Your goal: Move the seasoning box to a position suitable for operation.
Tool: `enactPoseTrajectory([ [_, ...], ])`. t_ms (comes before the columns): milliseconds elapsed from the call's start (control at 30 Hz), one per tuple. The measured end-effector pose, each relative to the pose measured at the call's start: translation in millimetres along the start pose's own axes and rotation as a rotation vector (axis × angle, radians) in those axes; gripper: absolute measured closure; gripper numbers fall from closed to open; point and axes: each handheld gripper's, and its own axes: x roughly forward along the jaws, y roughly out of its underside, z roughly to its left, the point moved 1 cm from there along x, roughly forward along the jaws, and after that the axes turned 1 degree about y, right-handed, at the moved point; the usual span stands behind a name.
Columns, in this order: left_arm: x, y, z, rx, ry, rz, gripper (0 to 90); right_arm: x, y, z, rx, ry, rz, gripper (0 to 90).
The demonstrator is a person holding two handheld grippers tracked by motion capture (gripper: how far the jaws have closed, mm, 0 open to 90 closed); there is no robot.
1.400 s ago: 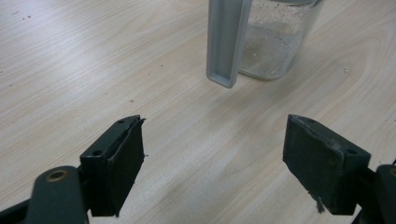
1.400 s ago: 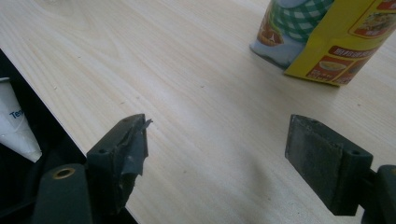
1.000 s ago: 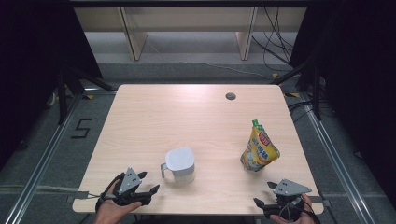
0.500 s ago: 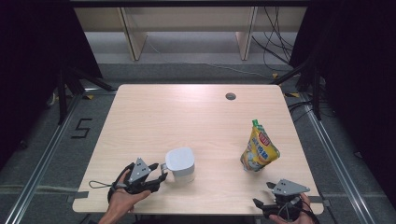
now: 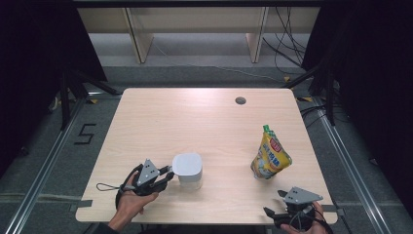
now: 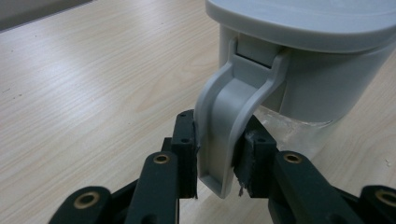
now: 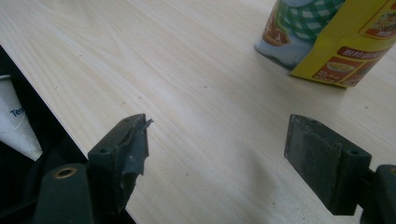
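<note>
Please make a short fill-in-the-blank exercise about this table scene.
1. The left gripper has its jaws around the grey jug's ____.
2. The jug stands on the wooden table with its lid ____.
3. The right gripper has its jaws ____, with nothing between them.
4. The yellow pouch stands nearer the ____ gripper.

Missing words: handle; closed; open; right
</note>
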Motion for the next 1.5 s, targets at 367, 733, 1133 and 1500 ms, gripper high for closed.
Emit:
enactPoseTrajectory([
  [367,2.6,-2.6,-17.0,0.004,0.100,-0.003,70.5,-0.2,-0.6,1.1,0.011,-0.004,0.004,22.9],
  [733,3.0,-4.7,-33.2,0.011,0.133,0.005,70.3,0.0,-0.7,1.1,0.013,-0.006,0.004,23.1],
  [1133,6.7,-7.3,-42.8,-0.020,0.169,0.005,69.6,1.4,-1.1,0.1,0.008,-0.010,0.006,23.2],
  [1500,8.3,-8.9,-46.5,-0.017,0.213,0.005,67.1,1.5,1.2,-1.8,0.012,-0.007,-0.003,23.0],
])
